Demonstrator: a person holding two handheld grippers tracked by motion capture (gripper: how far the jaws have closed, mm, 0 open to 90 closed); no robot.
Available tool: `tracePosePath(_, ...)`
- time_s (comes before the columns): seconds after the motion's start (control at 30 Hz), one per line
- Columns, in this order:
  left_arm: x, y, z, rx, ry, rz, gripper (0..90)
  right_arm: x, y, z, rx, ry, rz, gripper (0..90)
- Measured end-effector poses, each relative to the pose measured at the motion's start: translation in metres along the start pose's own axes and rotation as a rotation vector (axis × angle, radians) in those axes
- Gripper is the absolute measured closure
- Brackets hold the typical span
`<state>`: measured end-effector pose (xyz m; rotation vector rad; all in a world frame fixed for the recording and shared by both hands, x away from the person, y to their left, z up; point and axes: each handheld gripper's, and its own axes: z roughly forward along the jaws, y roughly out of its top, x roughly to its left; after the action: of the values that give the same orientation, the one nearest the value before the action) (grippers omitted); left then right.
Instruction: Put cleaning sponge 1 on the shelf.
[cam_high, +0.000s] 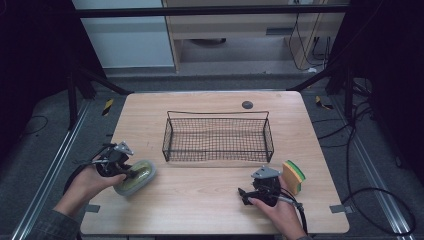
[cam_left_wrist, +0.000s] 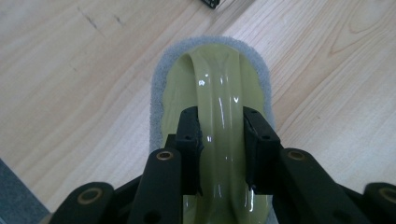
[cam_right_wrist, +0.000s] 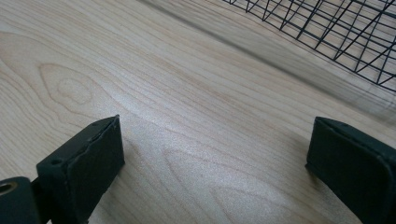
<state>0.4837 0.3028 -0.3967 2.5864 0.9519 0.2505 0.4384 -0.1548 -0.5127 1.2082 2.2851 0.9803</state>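
Note:
An oval scrubber (cam_high: 135, 177) with a pale yellow-green plastic top and a grey pad underneath lies at the front left of the table. My left gripper (cam_high: 131, 173) is shut on its raised handle (cam_left_wrist: 219, 116), one jaw on each side. A black wire basket (cam_high: 218, 136) stands in the middle of the table, with nothing in it. A yellow, orange and green sponge (cam_high: 293, 176) stands on edge at the front right. My right gripper (cam_high: 242, 195) rests low over the bare wood just left of the sponge, open (cam_right_wrist: 212, 154), nothing between its jaws.
The wooden table (cam_high: 210, 210) has free room along its front between the two hands. A small dark round disc (cam_high: 247, 104) sits near the far edge. The basket's mesh corner (cam_right_wrist: 336, 32) lies ahead of the right gripper. Cables trail on the floor to the right.

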Motion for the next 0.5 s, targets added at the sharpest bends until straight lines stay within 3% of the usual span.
tracePosePath(0.3, -0.001, 0.021, -0.028, 0.019, 0.039, 0.102, 70.3, 0.000, 0.000, 0.000, -0.002, -0.003, 0.002, 4.1)
tracePosePath(0.47, -0.005, 0.041, -0.043, 0.001, 0.042, 0.164, 70.3, 0.000, -0.001, 0.000, -0.003, -0.004, 0.003, 4.1)
tracePosePath(0.5, -0.006, 0.050, -0.046, -0.009, 0.045, 0.196, 70.3, 0.000, -0.001, 0.000, -0.003, -0.003, 0.002, 4.1)
